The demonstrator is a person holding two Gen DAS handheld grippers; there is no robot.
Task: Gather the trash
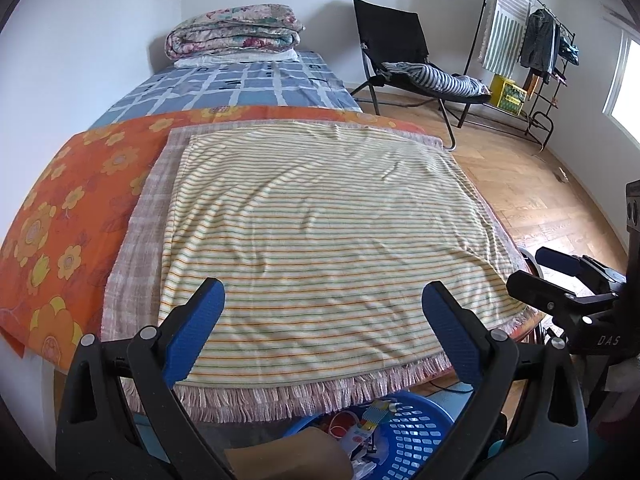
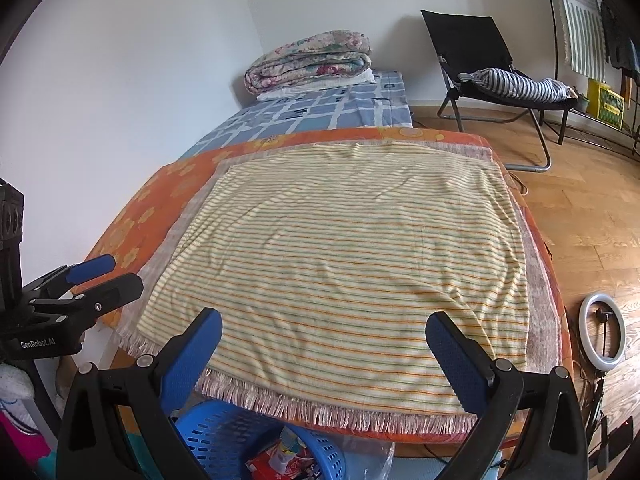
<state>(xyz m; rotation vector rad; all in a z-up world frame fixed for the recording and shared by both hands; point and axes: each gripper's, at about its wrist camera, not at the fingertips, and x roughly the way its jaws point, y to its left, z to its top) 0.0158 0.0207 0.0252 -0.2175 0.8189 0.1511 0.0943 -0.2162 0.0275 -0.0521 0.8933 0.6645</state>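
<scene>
A blue plastic basket (image 1: 416,432) sits below the near edge of the bed and holds several pieces of trash (image 1: 360,428): wrappers and packets. It also shows in the right wrist view (image 2: 224,436), with red and white packets (image 2: 280,460) inside. My left gripper (image 1: 324,312) is open and empty, held above the striped cloth (image 1: 320,220). My right gripper (image 2: 324,340) is open and empty over the same cloth (image 2: 340,248). Each gripper shows at the edge of the other's view: the right one (image 1: 568,280) and the left one (image 2: 80,280).
The bed carries an orange flowered cover (image 1: 60,216), a blue checked sheet (image 1: 240,84) and a folded quilt (image 1: 236,32). A black folding chair (image 1: 400,48) and a clothes rack (image 1: 532,40) stand on the wooden floor at right. A ring light (image 2: 602,332) lies beside the bed.
</scene>
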